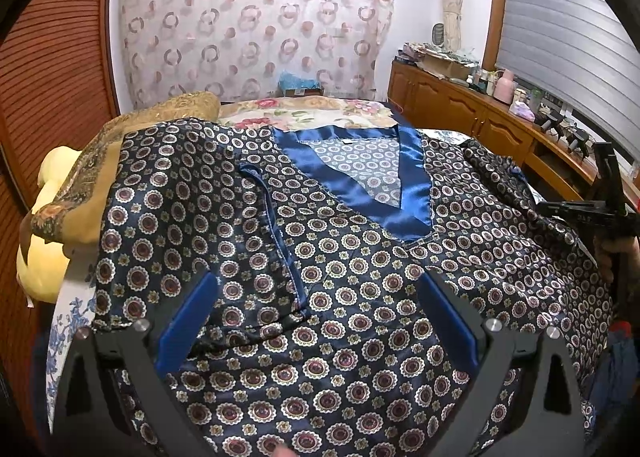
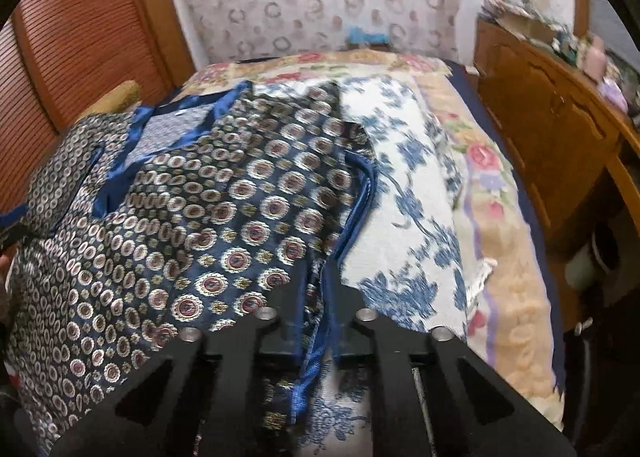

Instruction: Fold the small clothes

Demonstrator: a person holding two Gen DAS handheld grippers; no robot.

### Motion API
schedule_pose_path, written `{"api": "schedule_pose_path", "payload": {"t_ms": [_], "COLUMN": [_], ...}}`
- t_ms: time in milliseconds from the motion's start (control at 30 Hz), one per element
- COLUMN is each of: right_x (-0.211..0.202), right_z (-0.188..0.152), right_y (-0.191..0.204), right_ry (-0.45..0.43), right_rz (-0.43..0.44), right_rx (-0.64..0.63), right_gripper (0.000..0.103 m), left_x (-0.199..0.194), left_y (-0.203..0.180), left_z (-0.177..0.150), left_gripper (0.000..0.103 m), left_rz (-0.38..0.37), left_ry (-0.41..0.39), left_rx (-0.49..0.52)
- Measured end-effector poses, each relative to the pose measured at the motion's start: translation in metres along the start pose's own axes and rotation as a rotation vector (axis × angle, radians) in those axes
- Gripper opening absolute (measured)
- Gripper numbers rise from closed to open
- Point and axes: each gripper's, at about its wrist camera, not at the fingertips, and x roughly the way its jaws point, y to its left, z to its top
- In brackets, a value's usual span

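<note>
A dark navy satin shirt (image 1: 360, 277) with round medallion print and a bright blue V-neck trim (image 1: 412, 193) lies spread on the bed, collar away from me. My left gripper (image 1: 316, 285) hovers over its lower front, open, the blue pads (image 1: 188, 321) wide apart with only flat cloth below them. My right gripper (image 2: 316, 289) is shut on the shirt's (image 2: 224, 217) blue-piped edge (image 2: 360, 193), and the cloth bunches between the black fingers. That right gripper (image 1: 596, 213) also shows at the shirt's right side in the left wrist view, with a hand under it.
A white cloth with blue flowers (image 2: 408, 185) and a floral blanket (image 2: 500, 257) cover the bed. A gold patterned pillow (image 1: 132, 145) and a yellow cushion (image 1: 48, 257) lie at the left. A cluttered wooden cabinet (image 1: 480, 113) runs along the right, slatted wooden doors (image 1: 52, 69) along the left.
</note>
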Motion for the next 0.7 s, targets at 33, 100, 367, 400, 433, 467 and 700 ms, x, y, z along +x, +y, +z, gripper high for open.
{"api": "schedule_pose_path", "payload": {"t_ms": [33,100,367,400,433,467,700], "right_x": [-0.003,-0.01,-0.024,-0.024,-0.023,-0.023,-0.017], "right_z": [0.002,0.006,0.03,0.032,0.033,0.034,0.038], "right_y": [0.002,0.009,0.052,0.059,0.064,0.07,0.092], "right_ry": [-0.015,-0.05,-0.114,-0.115,-0.117,-0.116,-0.089], "right_rz": [-0.001,0.006,0.074,0.09,0.099,0.107,0.161], "right_rx": [-0.006,-0.019,-0.096,-0.101,-0.109,-0.119,-0.15], "right_gripper": [0.002,0.002,0.002,0.002,0.002,0.002,0.037], "left_x": [0.0,-0.001,-0.005,-0.006,-0.006,-0.007,-0.011], "left_y": [0.0,0.001,0.009,0.01,0.011,0.011,0.018], "left_z": [0.0,-0.001,-0.001,-0.001,-0.001,-0.001,0.0], "left_gripper": [0.1,0.1,0.1,0.1,0.1,0.1,0.1], "left_rz": [0.001,0.004,0.011,0.012,0.013,0.015,0.025], "left_ry": [0.0,0.0,-0.008,-0.01,-0.01,-0.01,-0.018], "left_rx": [0.0,-0.002,-0.019,-0.021,-0.022,-0.023,-0.03]}}
